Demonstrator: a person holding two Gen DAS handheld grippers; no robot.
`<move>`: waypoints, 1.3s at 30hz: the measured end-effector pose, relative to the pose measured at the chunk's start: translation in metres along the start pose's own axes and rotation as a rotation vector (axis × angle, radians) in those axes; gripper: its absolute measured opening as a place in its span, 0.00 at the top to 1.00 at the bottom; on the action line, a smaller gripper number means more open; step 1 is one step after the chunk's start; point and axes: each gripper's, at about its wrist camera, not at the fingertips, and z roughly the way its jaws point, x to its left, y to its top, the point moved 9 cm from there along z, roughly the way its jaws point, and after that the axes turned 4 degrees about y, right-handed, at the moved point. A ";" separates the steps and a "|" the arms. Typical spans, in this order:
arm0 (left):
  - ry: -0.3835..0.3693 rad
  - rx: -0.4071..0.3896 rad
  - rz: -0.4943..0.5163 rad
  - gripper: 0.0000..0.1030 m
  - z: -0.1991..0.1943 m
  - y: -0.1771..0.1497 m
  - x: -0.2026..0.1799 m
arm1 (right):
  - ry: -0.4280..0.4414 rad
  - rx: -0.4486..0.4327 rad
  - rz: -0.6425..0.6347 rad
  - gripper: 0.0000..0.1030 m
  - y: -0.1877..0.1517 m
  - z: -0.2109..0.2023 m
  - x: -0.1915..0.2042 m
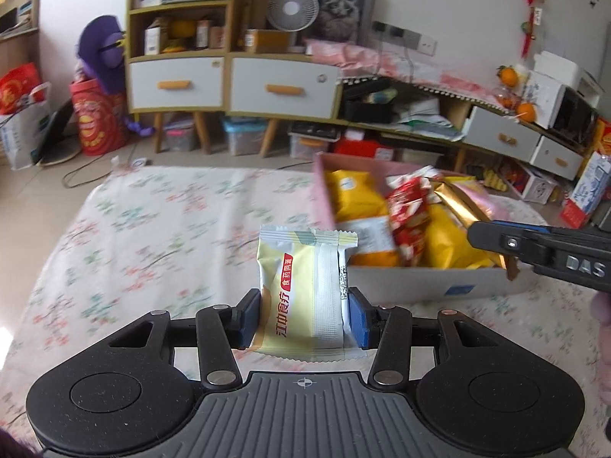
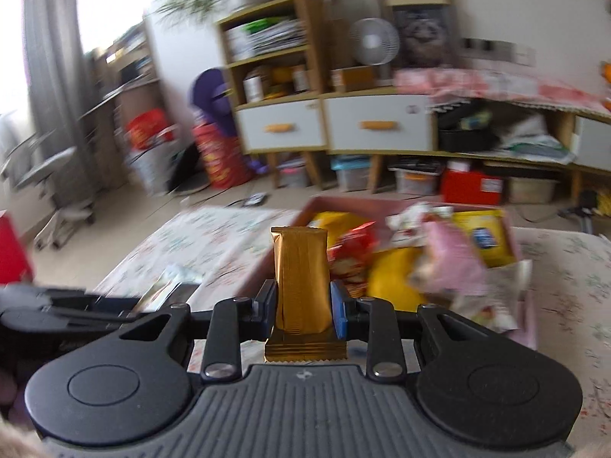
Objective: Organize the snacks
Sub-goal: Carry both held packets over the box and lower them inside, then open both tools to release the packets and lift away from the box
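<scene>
My left gripper [image 1: 305, 315] is shut on a pale yellow and white snack packet [image 1: 305, 286] with red Chinese lettering, held upright above the flowered tablecloth [image 1: 152, 229]. My right gripper [image 2: 303, 313] is shut on a gold foil snack bar [image 2: 301, 278], held upright above the near left corner of the pink box [image 2: 529, 318]. The pink box [image 1: 320, 191] holds several snack packets in yellow, red and pink. In the left wrist view the right gripper [image 1: 511, 244] reaches in from the right over the box. The left gripper [image 2: 95, 305] shows blurred at the left of the right wrist view.
The table with the flowered cloth [image 2: 214, 244] ends ahead at a tiled floor. Beyond stand white-drawered cabinets [image 1: 233, 80], a fan [image 1: 292, 7], storage bins [image 1: 244, 137] and red bags [image 1: 95, 118]. A grey chair [image 2: 57, 191] is at the far left.
</scene>
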 end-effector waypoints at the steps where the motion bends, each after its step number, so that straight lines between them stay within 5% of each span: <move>1: -0.010 -0.005 0.004 0.56 0.002 0.003 -0.006 | -0.019 -0.007 0.018 0.74 0.002 0.001 -0.008; 10: -0.034 -0.019 0.053 0.56 0.039 0.025 -0.046 | -0.104 -0.014 0.100 0.74 0.000 0.026 -0.043; 27: -0.037 -0.071 0.070 0.56 0.073 0.047 -0.053 | -0.090 -0.044 0.104 0.73 0.019 0.043 -0.060; 30: -0.087 -0.072 0.072 0.52 0.077 0.050 -0.058 | -0.079 -0.052 0.111 0.68 0.022 0.045 -0.062; 39: -0.073 -0.074 0.090 0.27 0.067 0.046 -0.060 | -0.067 -0.041 0.134 0.52 0.018 0.035 -0.060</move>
